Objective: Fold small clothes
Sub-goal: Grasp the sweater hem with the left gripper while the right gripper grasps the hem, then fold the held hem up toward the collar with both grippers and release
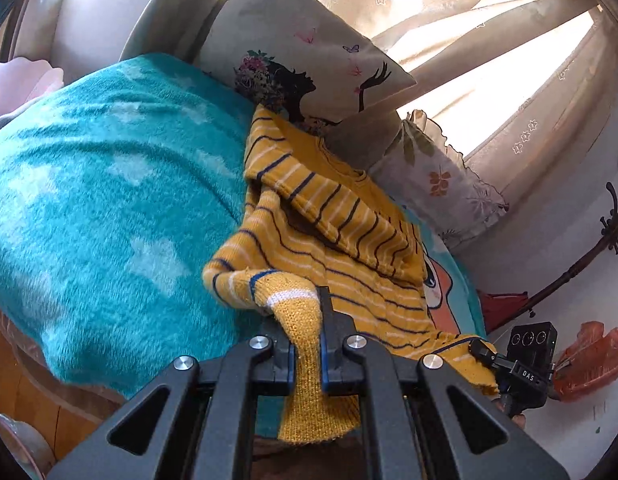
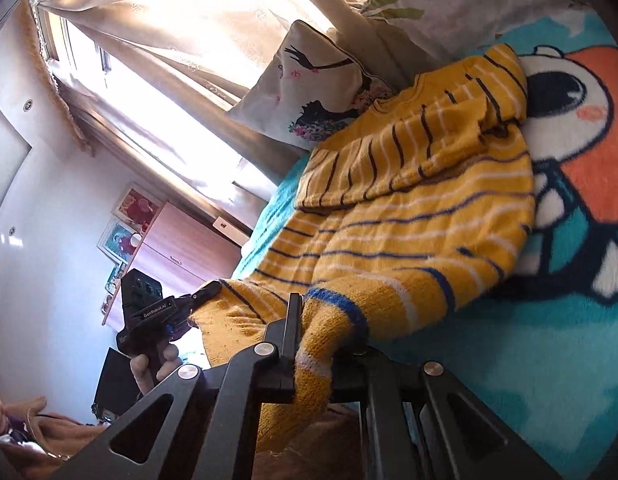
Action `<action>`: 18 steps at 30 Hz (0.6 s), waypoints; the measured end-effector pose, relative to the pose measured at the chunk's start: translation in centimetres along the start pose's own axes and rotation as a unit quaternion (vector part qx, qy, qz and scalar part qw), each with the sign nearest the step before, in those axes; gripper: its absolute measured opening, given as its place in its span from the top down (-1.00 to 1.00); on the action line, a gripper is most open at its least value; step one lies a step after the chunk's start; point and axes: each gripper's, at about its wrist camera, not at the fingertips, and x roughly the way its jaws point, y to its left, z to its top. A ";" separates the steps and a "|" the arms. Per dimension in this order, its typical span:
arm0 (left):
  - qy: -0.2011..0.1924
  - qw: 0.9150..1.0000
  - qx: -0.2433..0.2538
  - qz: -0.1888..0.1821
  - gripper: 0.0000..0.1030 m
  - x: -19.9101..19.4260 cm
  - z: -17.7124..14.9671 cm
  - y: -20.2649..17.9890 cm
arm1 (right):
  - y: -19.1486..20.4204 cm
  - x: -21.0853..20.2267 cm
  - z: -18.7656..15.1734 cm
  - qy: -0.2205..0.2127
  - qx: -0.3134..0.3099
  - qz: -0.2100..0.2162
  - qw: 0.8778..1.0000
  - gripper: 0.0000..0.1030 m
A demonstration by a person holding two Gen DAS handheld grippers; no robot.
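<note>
Blanket: your teal fleece blanket (image 1: pixel 109 184) with pale cloud shapes fills the left of the left wrist view; on its right side it carries a cartoon print in orange, white and dark blue (image 2: pixel 581 128).
Sweater: the mustard knit sweater (image 1: pixel 341 248) with white and navy stripes lies on the blanket, right of the plain teal stretch, its collar at the far end against the cushions. Both sleeves are folded in across the chest. The near hem is lifted off the blanket at two corners.
Left gripper: your left gripper (image 1: pixel 309 320) is clenched on the sweater's near hem; the ribbed edge is pinched between the fingers and hangs down towards the camera. In the right wrist view you can see this same tool at the left, its tip on the hem's left corner, held by your hand (image 2: pixel 153 368).
Right gripper: your right gripper (image 2: pixel 313 320) is clamped on the hem's other corner, the knit bunched over the right-hand finger and drooping between the two. In the left wrist view it shows at the lower right, biting the hem's edge (image 1: pixel 485 350).
Cushions: a cream cushion printed with a dark silhouette (image 1: pixel 309 52) stands at the far end just beyond the collar; a leaf-patterned frilled one (image 1: pixel 441 176) sits to its right.
Curtain: sunlit sheer curtains (image 1: pixel 469 32) hang behind the cushions.
Wall: a tree decal (image 1: pixel 581 256) marks the white wall at far right.
</note>
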 end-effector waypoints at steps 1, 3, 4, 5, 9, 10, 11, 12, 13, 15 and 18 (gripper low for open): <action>0.001 1.000 0.003 0.001 0.85 1.0 1.7 -0.2 | 0.1 0.4 1.6 -0.003 0.000 0.001 1.000 0.84; 0.002 1.000 0.013 0.008 0.85 3.3 5.2 -1.0 | 0.3 1.5 5.0 -0.010 -0.004 -0.014 1.000 0.83; 0.002 1.000 0.020 0.012 0.85 4.6 6.9 -1.6 | 0.3 2.2 6.8 -0.013 -0.009 -0.026 1.000 0.83; 0.002 1.000 0.023 0.018 0.85 6.0 8.6 -2.0 | 0.2 3.0 8.6 -0.016 -0.009 -0.035 0.999 0.83; 0.024 0.999 0.020 0.034 0.85 12.5 14.8 -2.7 | -2.0 6.7 15.1 -0.020 0.021 -0.060 0.998 0.83; 0.030 0.998 0.014 0.044 0.85 14.2 16.1 -2.6 | -2.8 7.5 16.5 -0.021 0.031 -0.068 0.997 0.83; 0.038 0.998 0.012 0.051 0.85 15.9 17.2 -2.5 | -3.9 8.4 17.7 -0.022 0.043 -0.073 0.996 0.83; 0.047 0.997 0.010 0.056 0.85 17.5 18.1 -2.2 | -4.9 9.1 18.8 -0.024 0.054 -0.080 0.995 0.83; 0.054 0.996 0.007 0.064 0.85 19.0 18.8 -1.8 | -6.0 9.9 19.8 -0.024 0.067 -0.086 0.994 0.83; 0.070 0.995 0.002 0.070 0.84 21.4 19.7 -1.0 | -8.3 11.1 21.5 -0.020 0.098 -0.085 0.991 0.83; 0.085 0.994 -0.023 0.064 0.84 23.6 20.7 0.3 | -11.2 12.1 23.1 -0.021 0.135 -0.082 0.987 0.79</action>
